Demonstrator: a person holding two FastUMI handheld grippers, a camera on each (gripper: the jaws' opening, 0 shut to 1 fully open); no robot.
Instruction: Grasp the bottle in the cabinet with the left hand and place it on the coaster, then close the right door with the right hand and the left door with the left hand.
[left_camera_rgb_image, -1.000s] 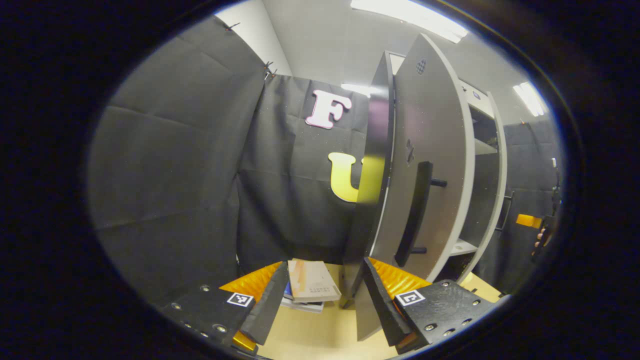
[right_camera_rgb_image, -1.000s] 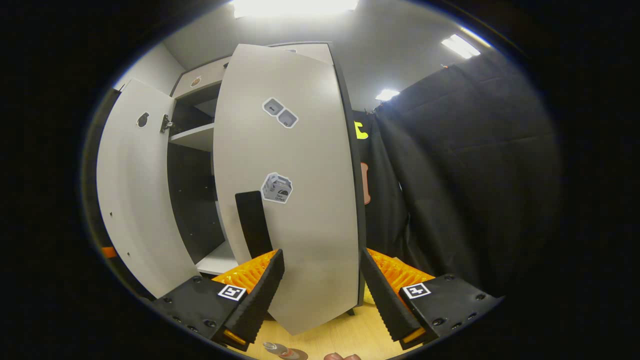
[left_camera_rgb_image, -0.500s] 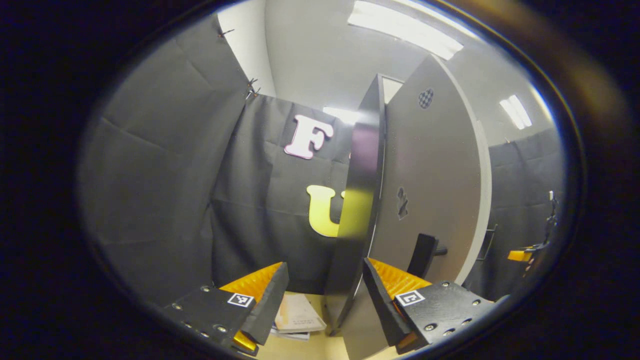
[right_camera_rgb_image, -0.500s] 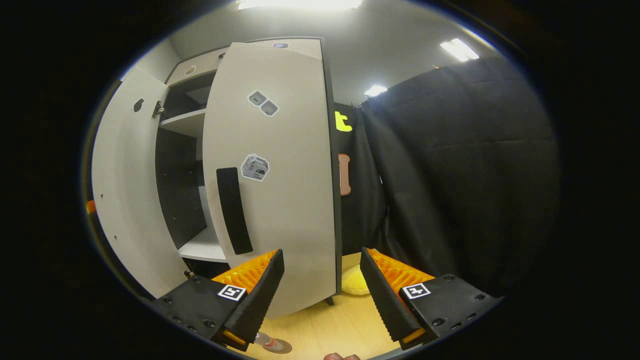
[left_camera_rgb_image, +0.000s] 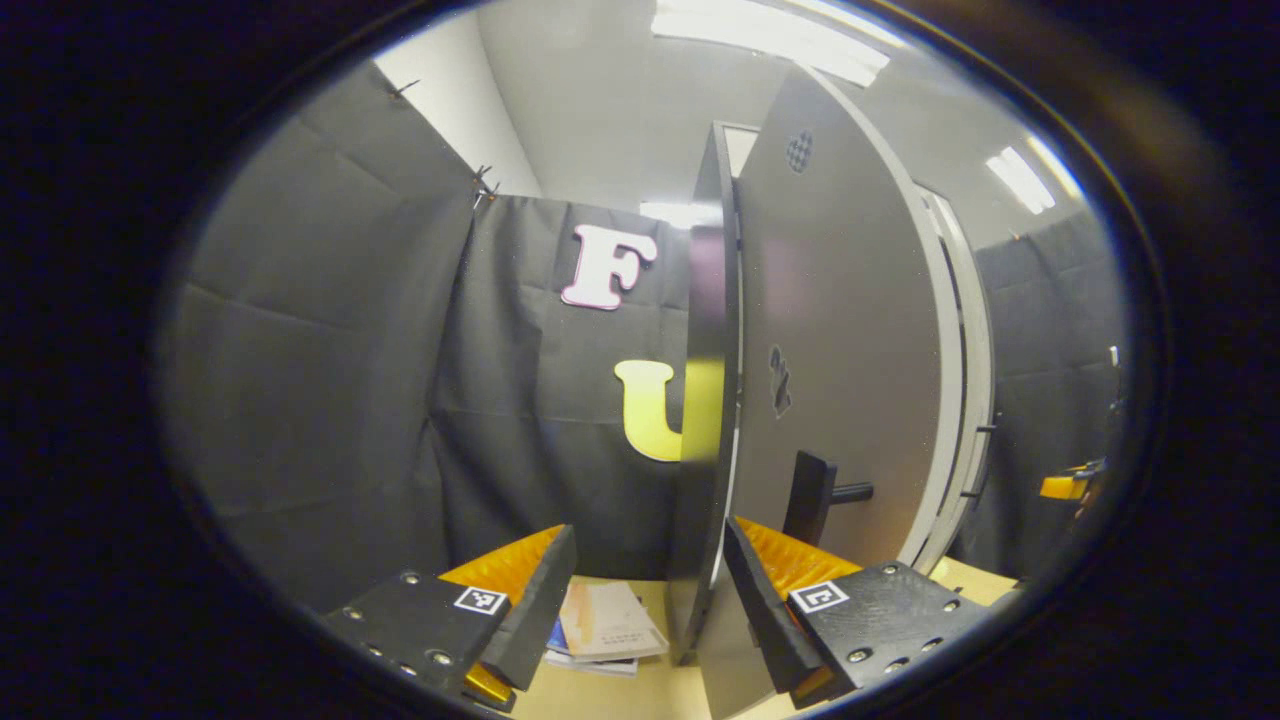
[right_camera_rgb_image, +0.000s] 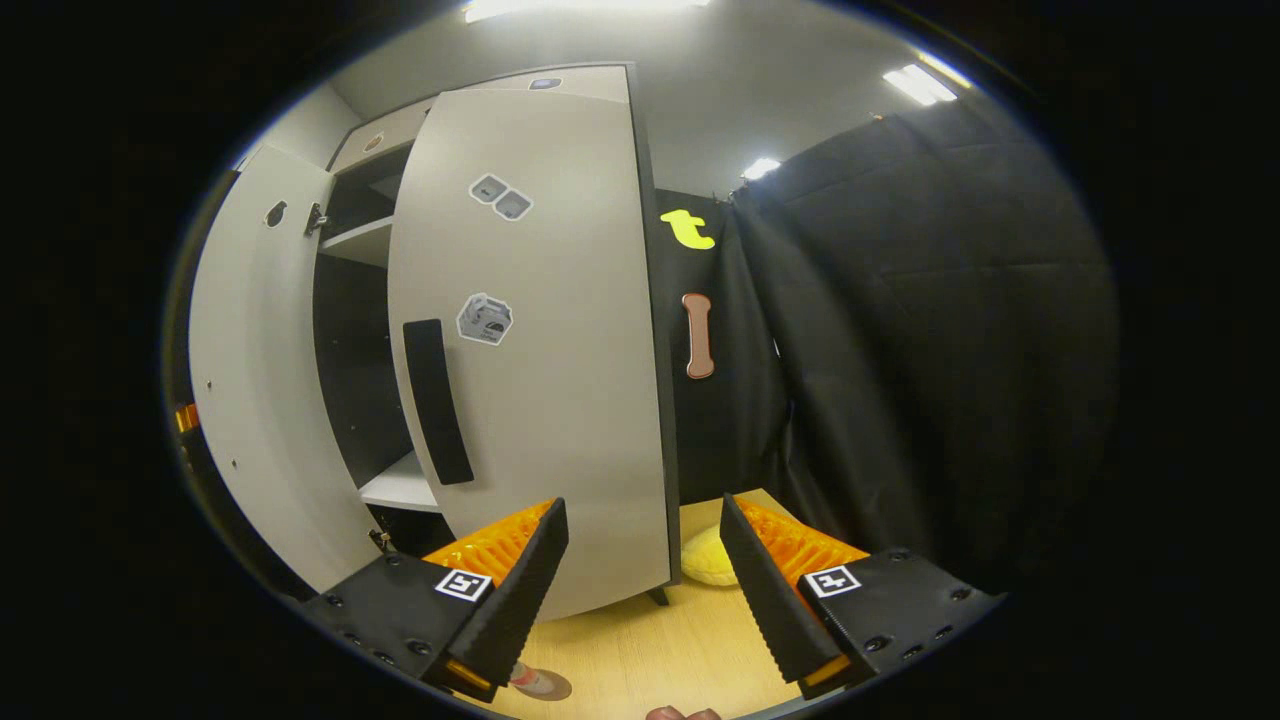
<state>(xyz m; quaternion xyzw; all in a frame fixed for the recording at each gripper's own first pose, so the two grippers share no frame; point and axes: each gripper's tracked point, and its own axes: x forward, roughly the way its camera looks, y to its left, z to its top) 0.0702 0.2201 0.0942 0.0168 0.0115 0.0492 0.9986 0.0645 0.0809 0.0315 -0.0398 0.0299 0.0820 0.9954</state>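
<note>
Both grippers gape, holding nothing: the left gripper (left_camera_rgb_image: 648, 600) straddles the grey left cabinet door's (left_camera_rgb_image: 830, 330) dark edge above stacked books (left_camera_rgb_image: 605, 630); the right gripper (right_camera_rgb_image: 643, 585) faces the grey right door (right_camera_rgb_image: 540, 340), a yellow cushion (right_camera_rgb_image: 708, 558) beside. The bottle's (right_camera_rgb_image: 538, 682) base shows at the wooden desk's (right_camera_rgb_image: 640, 650) near edge.

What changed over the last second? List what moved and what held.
The right door swung further toward shut, and the dark gap beside it narrowed. The left gripper shifted along the left door's edge, so less of the cabinet interior shows past it. Both grippers stayed open and empty; the left door stayed open.
</note>
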